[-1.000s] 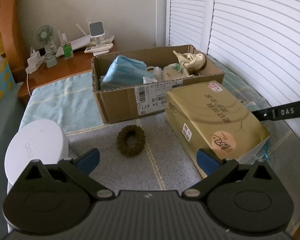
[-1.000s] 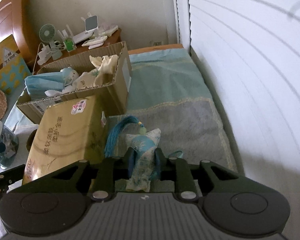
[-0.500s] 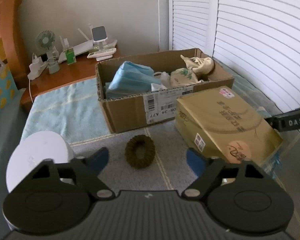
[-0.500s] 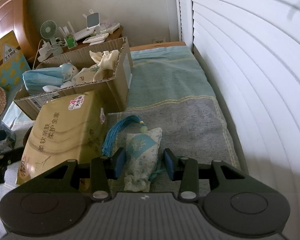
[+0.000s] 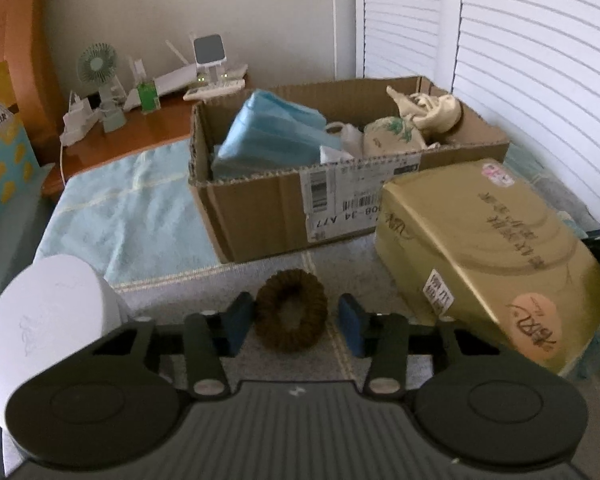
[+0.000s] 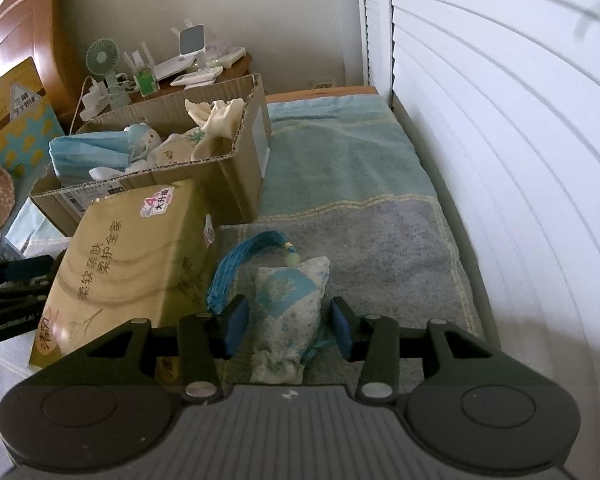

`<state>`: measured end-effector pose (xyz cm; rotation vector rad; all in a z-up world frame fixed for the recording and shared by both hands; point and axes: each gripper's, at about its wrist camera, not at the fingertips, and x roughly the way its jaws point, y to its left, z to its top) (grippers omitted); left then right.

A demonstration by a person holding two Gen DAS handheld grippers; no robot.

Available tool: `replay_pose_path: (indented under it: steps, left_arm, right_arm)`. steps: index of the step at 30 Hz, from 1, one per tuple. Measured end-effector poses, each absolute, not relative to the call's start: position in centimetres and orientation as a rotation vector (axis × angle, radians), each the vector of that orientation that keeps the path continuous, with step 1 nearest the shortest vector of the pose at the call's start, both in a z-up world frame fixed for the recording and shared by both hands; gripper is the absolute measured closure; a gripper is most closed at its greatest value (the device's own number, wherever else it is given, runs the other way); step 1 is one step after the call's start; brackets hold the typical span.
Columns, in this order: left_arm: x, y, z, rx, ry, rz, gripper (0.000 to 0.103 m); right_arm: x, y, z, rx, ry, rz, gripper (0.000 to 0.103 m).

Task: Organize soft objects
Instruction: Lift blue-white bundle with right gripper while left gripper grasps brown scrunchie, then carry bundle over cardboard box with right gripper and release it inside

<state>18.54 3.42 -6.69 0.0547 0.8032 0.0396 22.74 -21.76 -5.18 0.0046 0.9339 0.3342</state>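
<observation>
A brown scrunchie [image 5: 291, 314] lies on the grey mat between the blue pads of my left gripper [image 5: 296, 325], which is open around it; the left pad looks close to it, touch unclear. A floral sachet [image 6: 289, 312] with a blue tassel [image 6: 240, 266] lies between the pads of my right gripper [image 6: 288, 324], which is open with gaps on both sides. A cardboard box [image 5: 268, 208] behind holds blue masks [image 5: 268, 136], a small plush and cream cloth. It also shows in the right wrist view [image 6: 240, 176].
A gold tissue pack [image 5: 492, 260] lies between the grippers, also in the right wrist view [image 6: 128, 264]. A white cylinder [image 5: 48, 328] stands at the left. A wooden nightstand [image 5: 140, 120] with a fan and gadgets is behind. White shutters [image 6: 500, 160] line the right.
My right gripper opened off the sachet, which now lies loose between the pads. My left gripper moved forward and narrowed around the scrunchie.
</observation>
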Motion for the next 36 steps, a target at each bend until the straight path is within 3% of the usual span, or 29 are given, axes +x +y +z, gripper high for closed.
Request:
replay_pose_path:
  steps: [2,6,11,36]
  left_arm:
    - [18.5,3.6,-6.7,0.043,0.8,0.043,0.064]
    - [18.5,3.9,-6.6,0.036,0.801,0.046,0.071]
    - [18.1,3.7,-6.2,0.042,0.801,0.041,0.074]
    - [8.8,0.8,-1.4,0.083,0.801,-0.232,0.074]
  right_arm:
    - [22.7,-21.7,-5.1,0.001,0.933,0.331,0.055]
    - [22.5,-21.7,-5.0,-0.006,0.93,0.319,0.068]
    - [21.8,-22.1,-4.6,0.017,0.917,0.315,0.078]
    - [11.4,-21.7,2.4,-0.011,0.773,0.415,0.079]
